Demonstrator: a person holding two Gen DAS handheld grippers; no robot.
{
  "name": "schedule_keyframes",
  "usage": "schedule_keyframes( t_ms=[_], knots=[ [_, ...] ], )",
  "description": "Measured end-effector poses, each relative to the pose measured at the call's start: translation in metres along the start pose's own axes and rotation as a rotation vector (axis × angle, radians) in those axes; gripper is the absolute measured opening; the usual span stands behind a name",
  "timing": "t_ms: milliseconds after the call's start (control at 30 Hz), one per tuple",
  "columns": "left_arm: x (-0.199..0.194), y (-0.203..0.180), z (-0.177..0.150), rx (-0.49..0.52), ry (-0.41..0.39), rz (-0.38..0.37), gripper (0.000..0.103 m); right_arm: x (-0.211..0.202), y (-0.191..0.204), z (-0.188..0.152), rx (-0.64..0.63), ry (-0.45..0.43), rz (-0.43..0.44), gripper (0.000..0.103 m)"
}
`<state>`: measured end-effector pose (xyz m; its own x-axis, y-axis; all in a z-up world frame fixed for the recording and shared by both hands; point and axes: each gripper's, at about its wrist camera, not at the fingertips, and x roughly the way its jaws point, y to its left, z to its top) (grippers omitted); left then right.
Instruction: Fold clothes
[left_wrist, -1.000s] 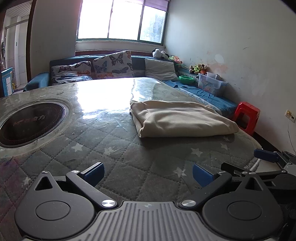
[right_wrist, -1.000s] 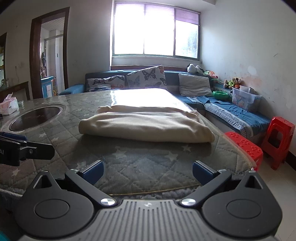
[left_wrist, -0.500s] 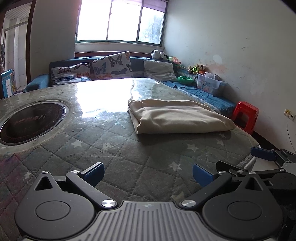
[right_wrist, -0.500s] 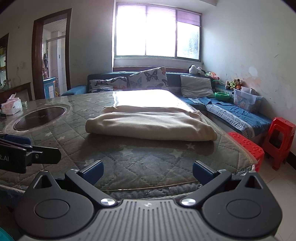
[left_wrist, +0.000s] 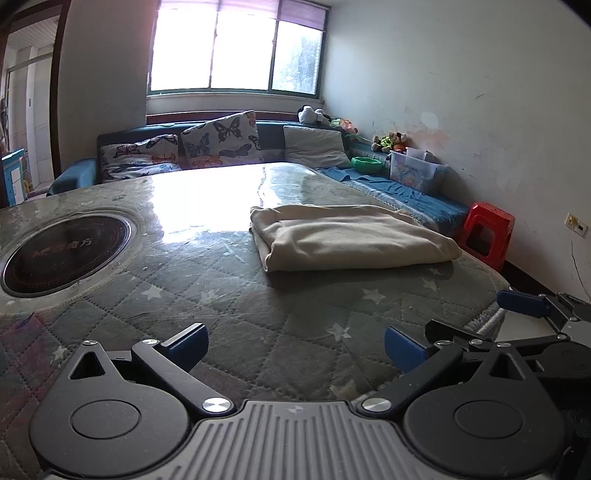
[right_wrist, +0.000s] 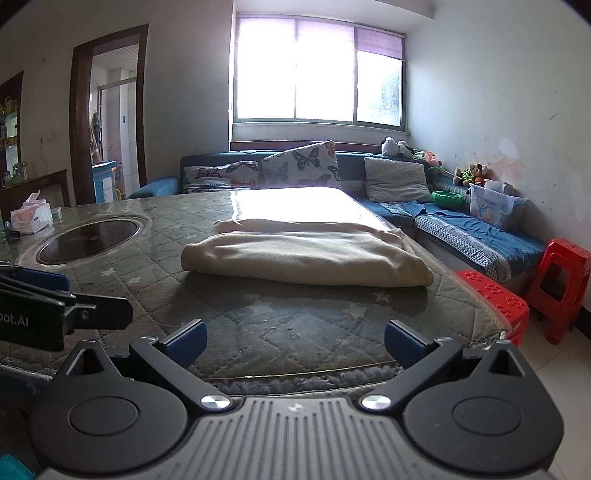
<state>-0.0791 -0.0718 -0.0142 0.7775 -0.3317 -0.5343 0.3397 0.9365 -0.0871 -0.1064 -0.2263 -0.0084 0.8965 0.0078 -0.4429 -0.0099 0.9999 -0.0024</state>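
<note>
A cream garment (left_wrist: 351, 236) lies folded into a flat rectangle on the right half of the quilted, glass-topped table (left_wrist: 229, 295); the right wrist view shows the same garment (right_wrist: 306, 254) straight ahead. My left gripper (left_wrist: 295, 343) hovers open over the table's near part, well short of the cloth, holding nothing. My right gripper (right_wrist: 293, 341) is open at the table's near edge, also empty. The right gripper (left_wrist: 532, 314) shows at the right edge of the left wrist view, and the left gripper (right_wrist: 55, 306) at the left edge of the right wrist view.
A round dark hob (left_wrist: 62, 254) is set into the table's left side. A tissue box (right_wrist: 31, 216) stands at the far left. Red plastic stools (right_wrist: 561, 288) stand by the table's right edge. A blue sofa (right_wrist: 461, 229) with cushions runs along the window and right wall.
Both grippers have drawn back and risen slightly from the folded garment, which looks a little farther away. The garment itself has not moved, and both grippers stay open.
</note>
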Motion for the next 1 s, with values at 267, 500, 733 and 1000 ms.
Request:
schedule_keyframes(
  t_ms=[267, 500, 733, 1000],
  knots=[
    [0.001, -0.004, -0.001, 0.005, 0.005, -0.002, 0.103, 0.001, -0.001, -0.001, 0.008, 0.006, 0.005, 0.103],
    [0.003, -0.002, -0.003, -0.012, 0.015, 0.005, 0.103, 0.002, -0.001, -0.003, 0.020, 0.012, 0.007, 0.103],
    [0.007, -0.002, -0.001, -0.009, 0.021, 0.003, 0.103, 0.004, 0.000, -0.004, 0.028, 0.023, -0.001, 0.103],
    [0.012, -0.003, 0.001, -0.006, 0.027, 0.001, 0.103, 0.009, -0.002, -0.002, 0.027, 0.038, -0.003, 0.103]
  ],
)
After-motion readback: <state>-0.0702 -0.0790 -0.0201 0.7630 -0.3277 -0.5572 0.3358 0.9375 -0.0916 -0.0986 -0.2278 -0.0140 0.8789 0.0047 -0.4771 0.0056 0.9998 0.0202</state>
